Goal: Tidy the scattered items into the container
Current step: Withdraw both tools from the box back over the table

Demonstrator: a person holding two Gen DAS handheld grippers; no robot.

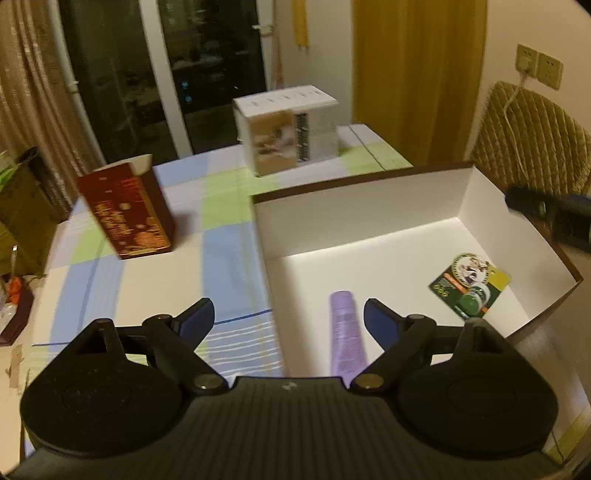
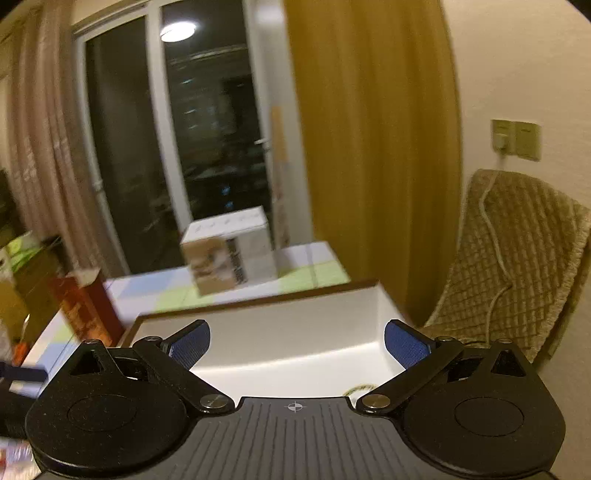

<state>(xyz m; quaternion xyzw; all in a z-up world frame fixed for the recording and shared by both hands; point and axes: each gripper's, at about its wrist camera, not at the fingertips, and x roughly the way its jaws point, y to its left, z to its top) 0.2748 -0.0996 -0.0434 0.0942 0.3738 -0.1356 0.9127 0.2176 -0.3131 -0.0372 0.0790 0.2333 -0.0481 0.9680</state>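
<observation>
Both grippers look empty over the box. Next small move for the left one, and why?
Probably swing the left gripper left toward the dark red carton. Its fingers are open and empty, while the purple tube and green card pack already lie in the white box. The carton stands outside it on the tablecloth, the nearest item out.

Warm, dim indoor light gives both views a yellowish cast. In the right wrist view a round ceiling lamp [image 2: 178, 31] shows as a bright reflection in the dark window glass [image 2: 125, 147]. The white box [image 1: 388, 236] has a bright floor and shadowed inner walls. Motion blur smears the red carton [image 1: 125, 210], the picture box [image 1: 288, 129] and the curtain [image 2: 369, 147]. Fisheye bending curves straight lines, and the corners go black
</observation>
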